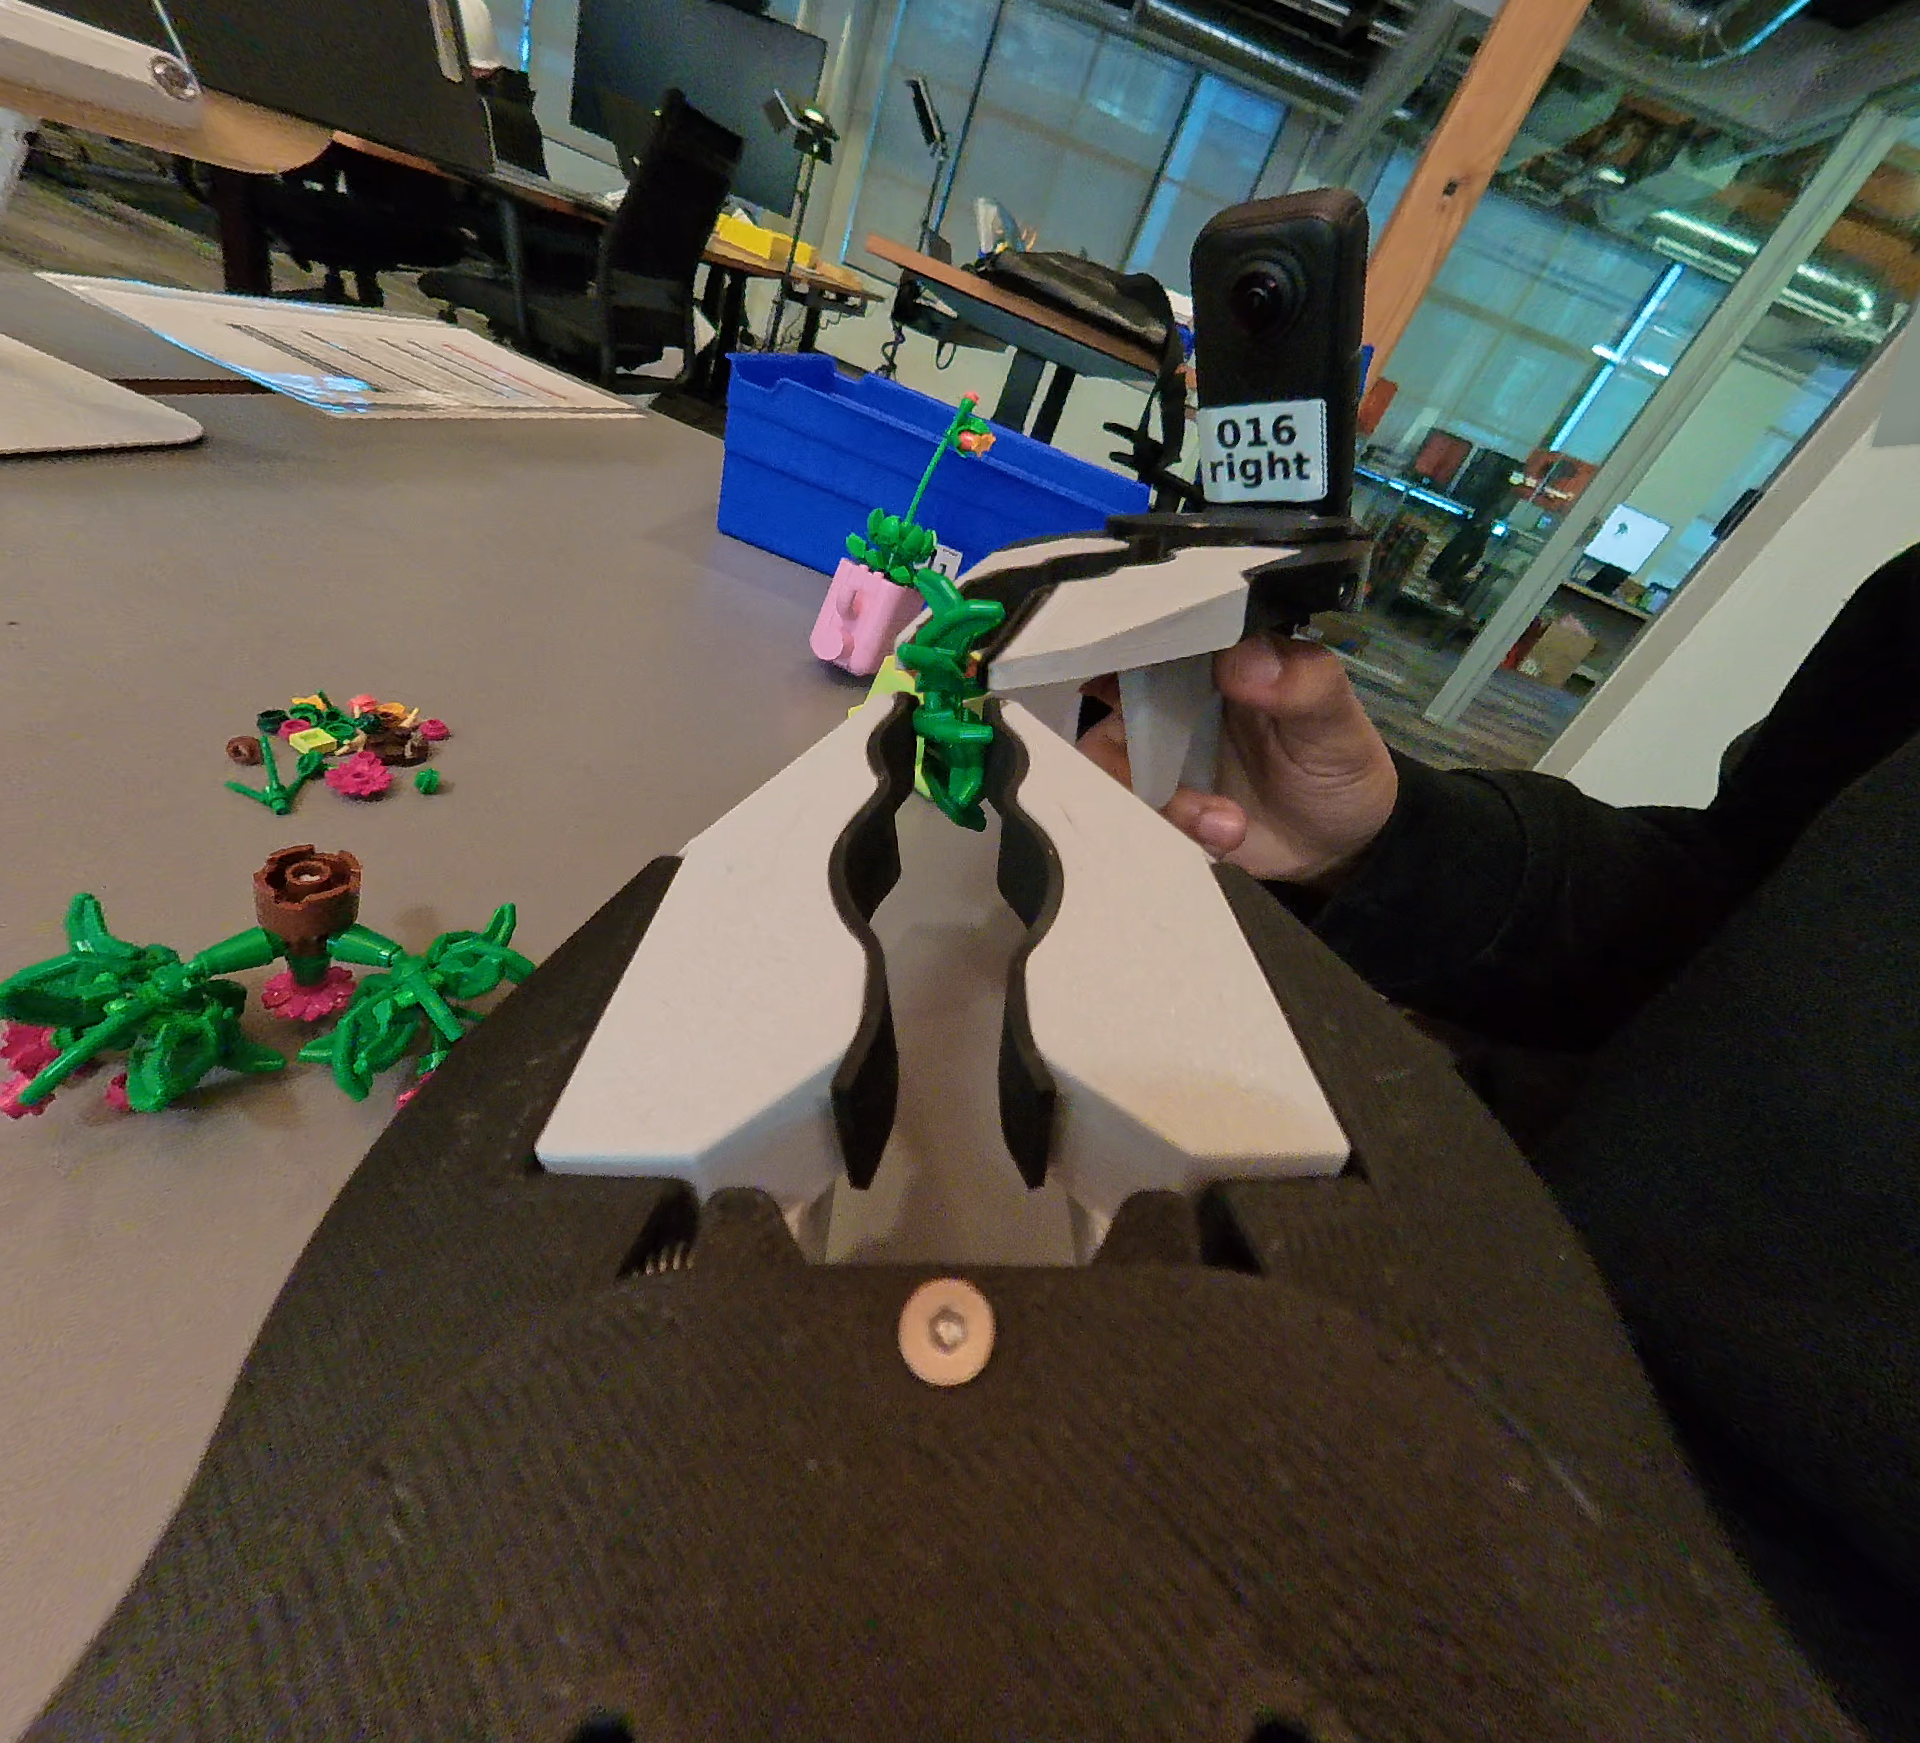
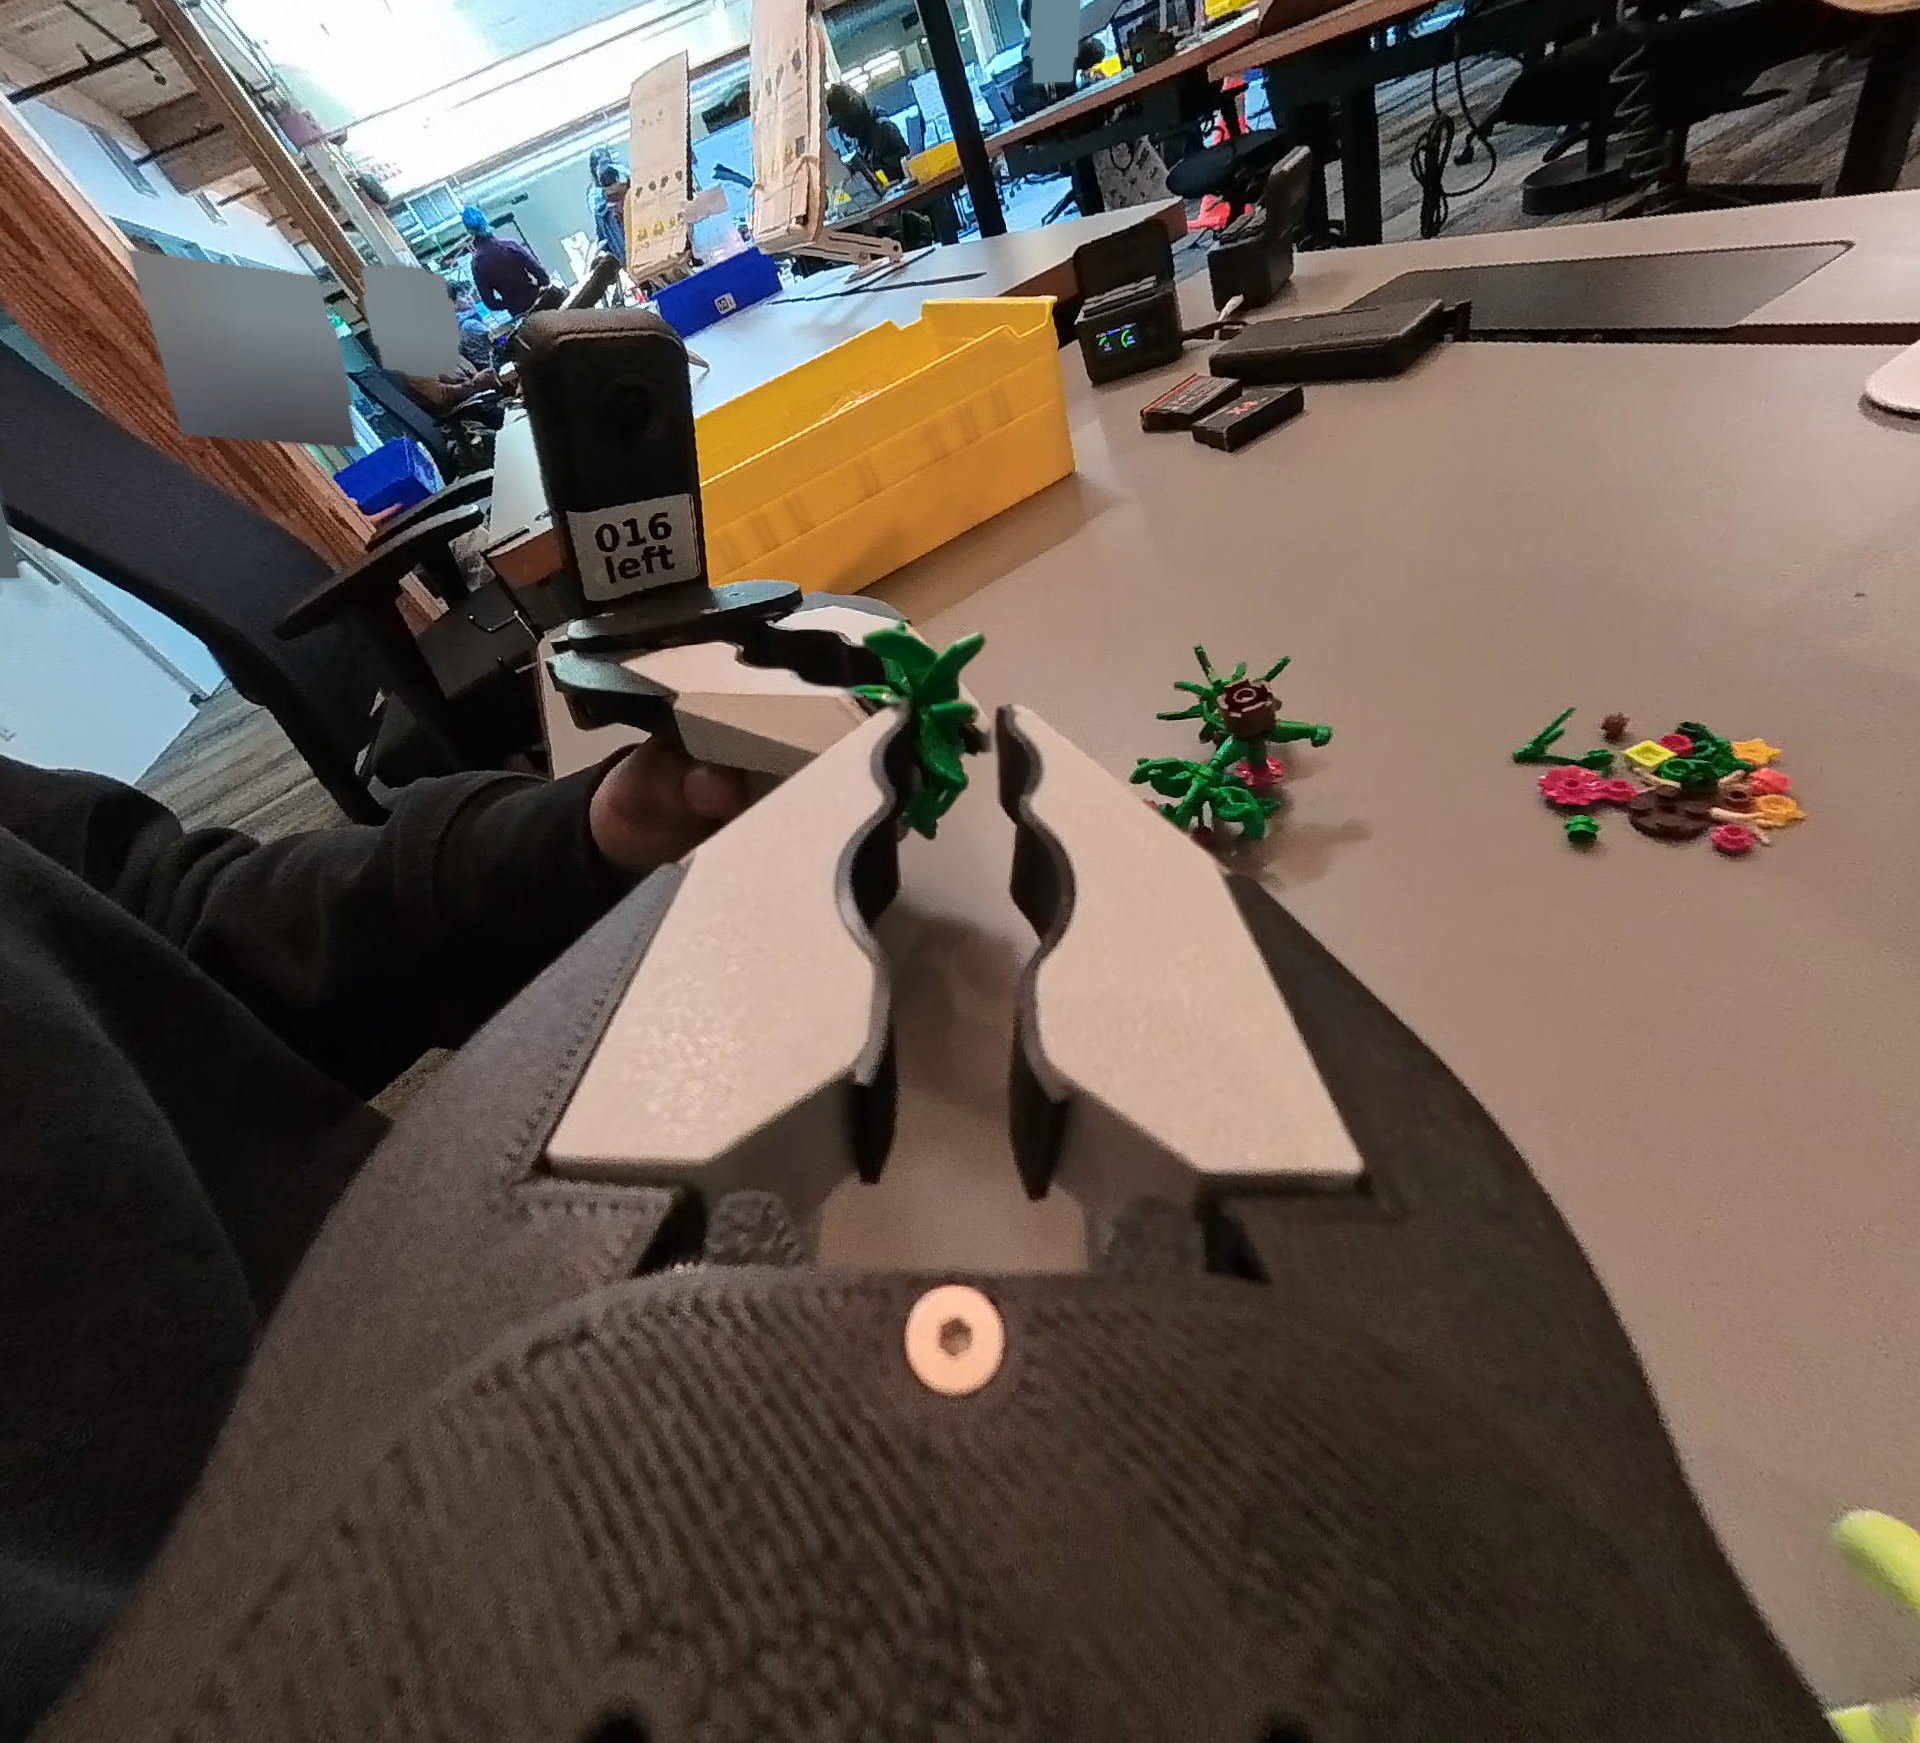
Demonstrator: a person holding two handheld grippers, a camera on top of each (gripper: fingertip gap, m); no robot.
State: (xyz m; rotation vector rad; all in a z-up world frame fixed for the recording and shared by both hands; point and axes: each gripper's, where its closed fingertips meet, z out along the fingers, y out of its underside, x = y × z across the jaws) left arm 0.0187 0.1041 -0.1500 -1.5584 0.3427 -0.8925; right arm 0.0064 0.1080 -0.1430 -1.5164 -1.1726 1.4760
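A green leafy brick stem (image 1: pixel 951 737) stands upright between my left gripper's (image 1: pixel 943 722) fingertips, which are shut on its middle, above the grey table (image 1: pixel 520 571). My right gripper (image 1: pixel 961 628), held by a hand, comes in from the right and closes on the stem's upper leaves. In the right wrist view the same stem (image 2: pixel 930 737) sits between the right gripper's (image 2: pixel 948 732) tips, against its left finger. The left gripper (image 2: pixel 868 659) reaches it from the left. A pink brick pot (image 1: pixel 857 618) with a thin flower stem stands just behind.
A leafy assembly with a brown flower (image 1: pixel 301 893) and a pile of small loose flower pieces (image 1: pixel 332 743) lie to the left. A blue bin (image 1: pixel 883 467) stands behind the pot. A yellow bin (image 2: pixel 883 446) and black devices (image 2: pixel 1330 332) sit farther back. Both grippers' tips are close together, under 4 cm apart.
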